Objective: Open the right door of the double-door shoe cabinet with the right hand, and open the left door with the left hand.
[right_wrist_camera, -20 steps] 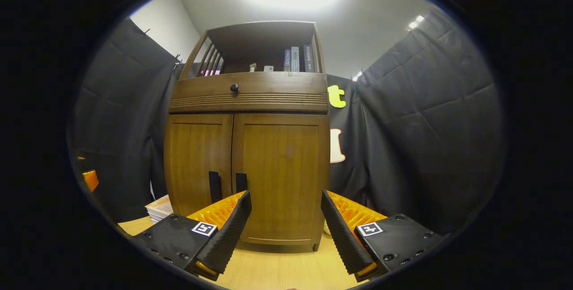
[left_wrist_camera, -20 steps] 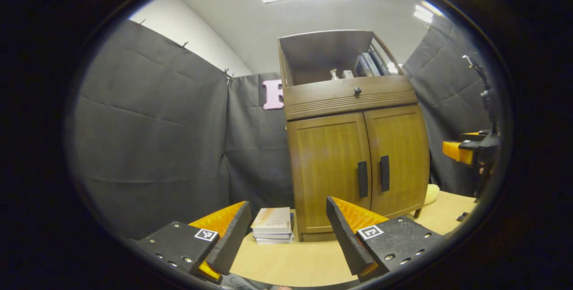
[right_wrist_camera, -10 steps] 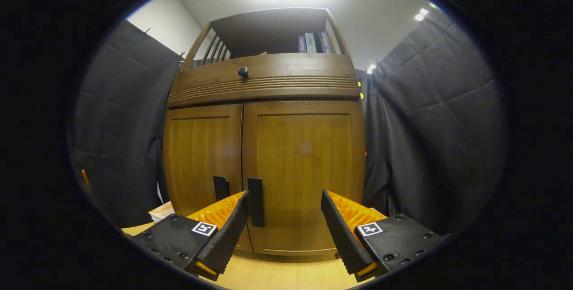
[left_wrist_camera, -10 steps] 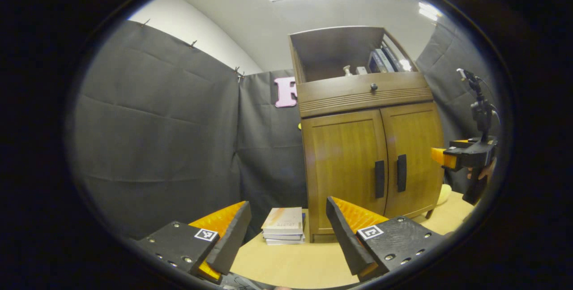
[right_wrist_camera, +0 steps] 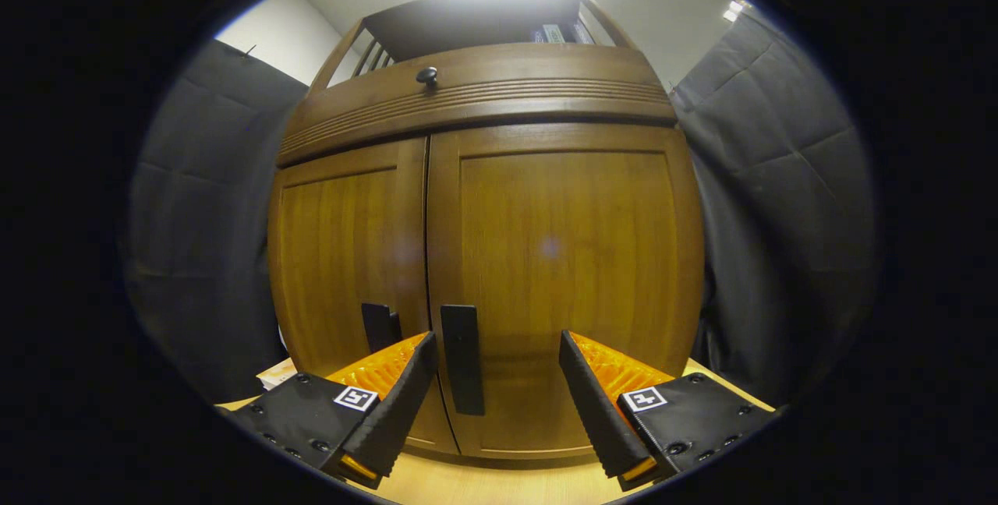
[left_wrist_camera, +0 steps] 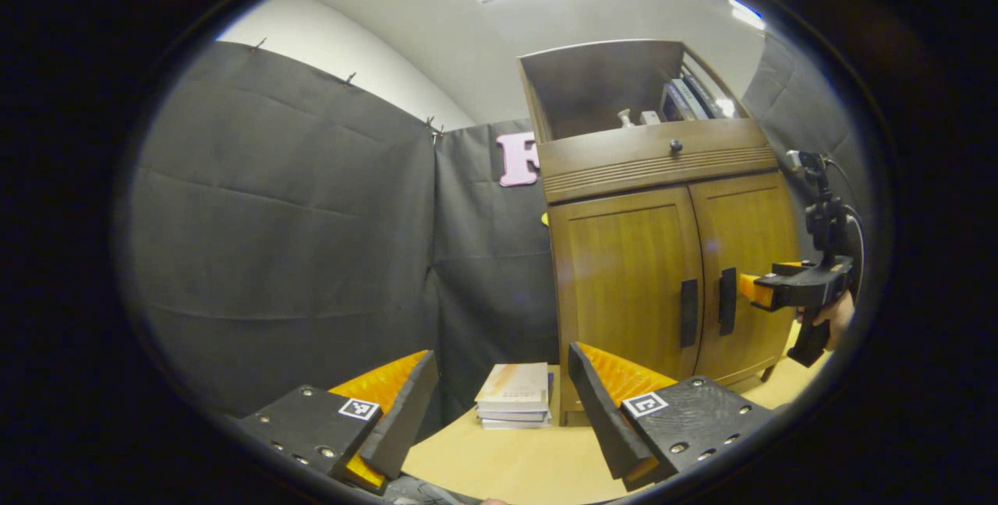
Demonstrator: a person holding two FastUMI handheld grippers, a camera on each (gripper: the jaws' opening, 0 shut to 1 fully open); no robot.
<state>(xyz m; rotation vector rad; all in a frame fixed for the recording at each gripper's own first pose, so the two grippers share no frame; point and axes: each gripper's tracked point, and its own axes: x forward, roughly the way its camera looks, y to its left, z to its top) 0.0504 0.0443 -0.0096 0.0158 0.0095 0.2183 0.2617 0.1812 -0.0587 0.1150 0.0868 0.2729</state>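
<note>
Right hand-held gripper nearer right door handle

The shoe cabinet stands upright on a pale wooden tabletop, its warm brown wood glossy under the ceiling light. Both doors are shut, their inner edges meeting along a thin vertical seam. The left door and the right door are each a plain framed panel. A dark, flat, upright handle sits low on each door just beside the seam: the left handle and the right handle. Above the doors runs a ribbed band with a small dark round knob.
</note>
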